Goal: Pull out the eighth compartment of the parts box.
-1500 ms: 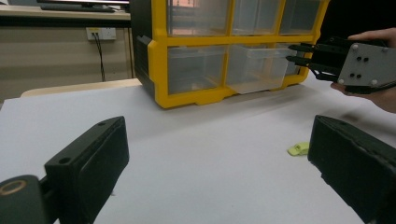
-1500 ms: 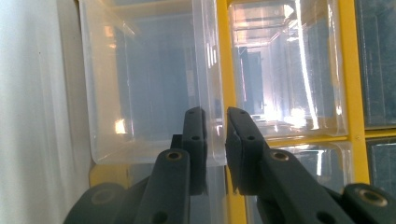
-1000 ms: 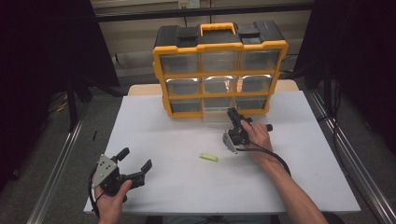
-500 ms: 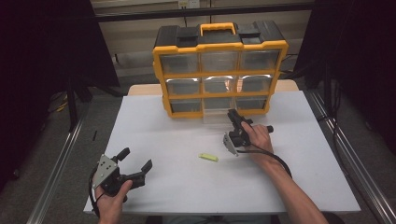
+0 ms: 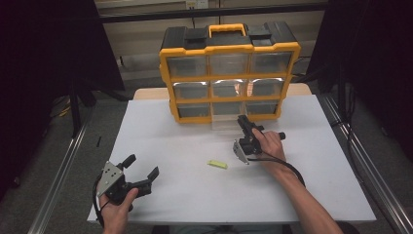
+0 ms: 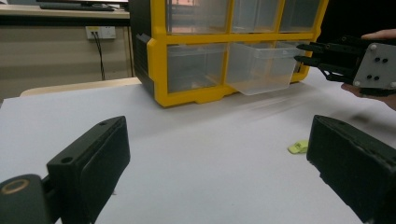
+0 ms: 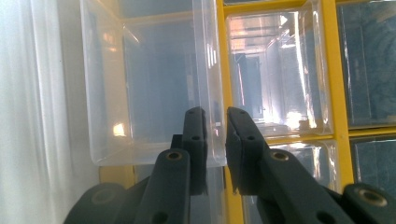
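Note:
A yellow and black organizer with clear drawers stands at the back of the white table. Its bottom middle drawer is pulled partly out. My right gripper is shut on that drawer's front wall, one jaw inside and one outside; in the right gripper view the gripper pinches the clear drawer. My left gripper rests near the front left edge, open and with nothing in it. From the left gripper I see the drawer and the right gripper.
A small yellow-green piece lies flat on the table between the two grippers, also visible as the piece in the left gripper view. Metal rails run along both sides of the table.

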Available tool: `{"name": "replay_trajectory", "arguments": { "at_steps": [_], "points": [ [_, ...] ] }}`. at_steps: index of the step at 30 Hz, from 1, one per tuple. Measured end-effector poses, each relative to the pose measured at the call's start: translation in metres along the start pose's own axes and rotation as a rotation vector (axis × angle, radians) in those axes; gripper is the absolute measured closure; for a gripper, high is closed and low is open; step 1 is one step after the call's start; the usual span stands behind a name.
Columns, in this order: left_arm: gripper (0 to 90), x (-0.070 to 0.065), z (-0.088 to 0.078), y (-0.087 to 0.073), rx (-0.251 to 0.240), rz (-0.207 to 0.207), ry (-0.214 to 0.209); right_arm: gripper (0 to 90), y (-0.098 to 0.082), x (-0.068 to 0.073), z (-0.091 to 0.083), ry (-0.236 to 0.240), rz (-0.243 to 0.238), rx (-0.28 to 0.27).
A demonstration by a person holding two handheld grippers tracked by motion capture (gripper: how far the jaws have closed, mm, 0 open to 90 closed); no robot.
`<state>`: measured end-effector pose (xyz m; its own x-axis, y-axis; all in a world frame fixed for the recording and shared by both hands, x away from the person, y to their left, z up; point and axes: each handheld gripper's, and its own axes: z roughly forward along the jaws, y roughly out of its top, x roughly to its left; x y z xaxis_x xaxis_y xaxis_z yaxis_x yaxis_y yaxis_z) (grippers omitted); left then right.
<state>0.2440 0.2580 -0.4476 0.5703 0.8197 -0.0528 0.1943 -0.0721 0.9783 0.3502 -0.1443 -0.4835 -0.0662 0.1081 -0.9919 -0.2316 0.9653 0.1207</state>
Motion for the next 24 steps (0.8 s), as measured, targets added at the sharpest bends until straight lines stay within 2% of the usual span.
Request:
{"name": "replay_trajectory", "arguments": {
  "at_steps": [4,5,10,24],
  "points": [
    [6.2,0.0002,0.0,-0.0001,-0.002,0.0,-0.005,79.0,0.0002,0.0009,-0.0011,-0.002,0.01,0.005],
    [6.2,-0.0001,-0.0002,0.0001,0.002,0.002,0.002,79.0,0.0003,0.0,-0.0013,-0.001,-0.004,0.002],
    [6.1,-0.0001,-0.0005,0.0002,-0.002,0.004,-0.002,79.0,0.0,0.0012,-0.0031,-0.001,0.012,0.003],
    [6.2,0.0003,-0.0013,0.001,-0.006,0.003,0.001,79.0,0.0003,0.0003,-0.0076,0.008,-0.011,-0.011]
  ]
}}
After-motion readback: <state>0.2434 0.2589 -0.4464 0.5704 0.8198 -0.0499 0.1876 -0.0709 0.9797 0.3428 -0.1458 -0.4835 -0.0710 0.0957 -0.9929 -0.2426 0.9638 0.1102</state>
